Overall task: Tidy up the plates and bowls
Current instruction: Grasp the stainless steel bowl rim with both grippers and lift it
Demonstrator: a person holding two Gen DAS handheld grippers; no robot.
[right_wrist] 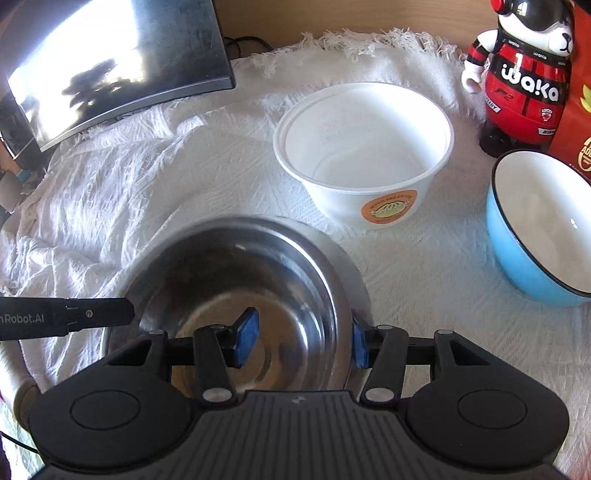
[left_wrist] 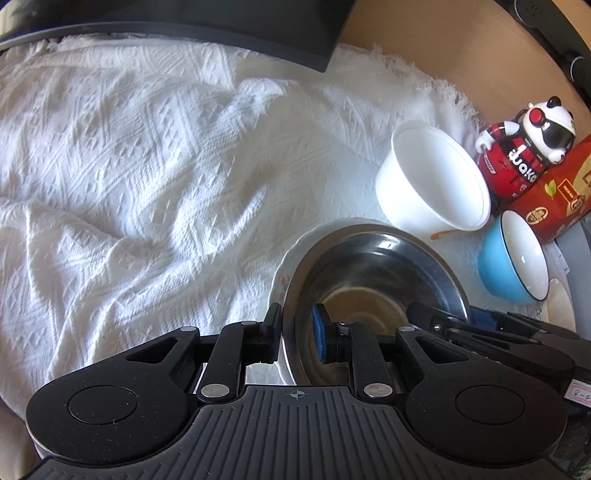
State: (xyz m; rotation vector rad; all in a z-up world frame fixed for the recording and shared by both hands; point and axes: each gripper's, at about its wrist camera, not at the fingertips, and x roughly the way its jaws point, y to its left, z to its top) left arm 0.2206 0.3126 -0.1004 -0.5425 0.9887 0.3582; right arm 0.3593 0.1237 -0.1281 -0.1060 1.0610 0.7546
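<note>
A steel bowl (left_wrist: 373, 273) (right_wrist: 236, 273) rests on a white plate (left_wrist: 284, 266) on the white cloth. My left gripper (left_wrist: 297, 334) straddles the bowl's left rim, one finger outside and the blue pad inside, with a visible gap. My right gripper (right_wrist: 303, 339) straddles the bowl's right rim, jaws wide apart; it shows in the left wrist view (left_wrist: 480, 325). The left gripper's finger (right_wrist: 92, 314) shows in the right wrist view. A white plastic bowl (left_wrist: 436, 177) (right_wrist: 364, 147) and a blue bowl (left_wrist: 513, 258) (right_wrist: 539, 225) stand behind.
A panda figurine (left_wrist: 524, 147) (right_wrist: 524, 74) and a red box (left_wrist: 557, 192) stand at the back right. A curved monitor (left_wrist: 184, 22) (right_wrist: 110, 62) stands at the back. Another plate edge (left_wrist: 559, 302) lies right of the blue bowl. Rumpled cloth (left_wrist: 129, 166) covers the left.
</note>
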